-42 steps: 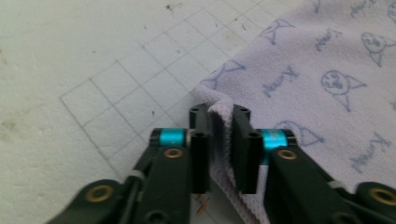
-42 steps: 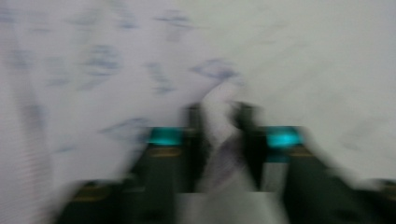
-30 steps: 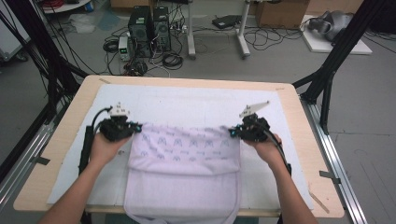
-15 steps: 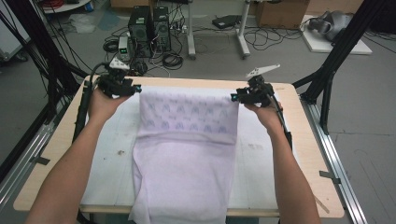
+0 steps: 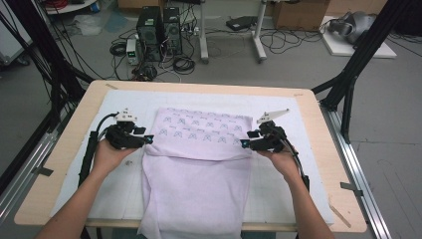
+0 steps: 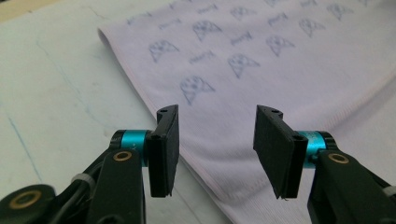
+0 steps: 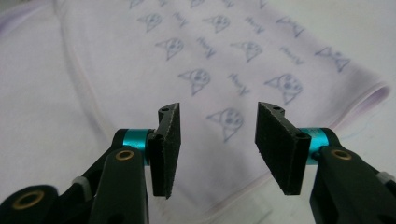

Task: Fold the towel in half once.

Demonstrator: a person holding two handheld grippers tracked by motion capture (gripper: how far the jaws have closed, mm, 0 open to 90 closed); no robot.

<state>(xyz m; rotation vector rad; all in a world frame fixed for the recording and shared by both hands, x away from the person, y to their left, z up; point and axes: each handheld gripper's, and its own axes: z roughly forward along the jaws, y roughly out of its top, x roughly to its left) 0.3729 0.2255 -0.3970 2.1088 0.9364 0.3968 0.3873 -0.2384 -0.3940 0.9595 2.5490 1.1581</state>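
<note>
A pale lilac towel (image 5: 199, 169) lies on the white mat (image 5: 308, 124), its near end hanging over the table's front edge. Its far part, printed with small blue figures (image 5: 199, 129), lies folded over the plain part. My left gripper (image 5: 148, 140) stands at the left end of that fold and my right gripper (image 5: 244, 143) at the right end. Both have just been opening, and nothing is between their pads. In the left gripper view the open gripper (image 6: 217, 116) hovers over the towel's edge (image 6: 261, 60). In the right gripper view the open gripper (image 7: 217, 114) hovers over the printed cloth (image 7: 210, 56).
The wooden table (image 5: 54, 164) has metal rails along both sides. Black frame struts (image 5: 348, 79) rise at its far corners. On the floor beyond stand two computer towers (image 5: 159, 25) among cables and a white stand (image 5: 231, 30).
Both hands carried the towel's printed end toward the far side and spread it out. They then let go, the jaws parted, and the hands drew back toward me.
</note>
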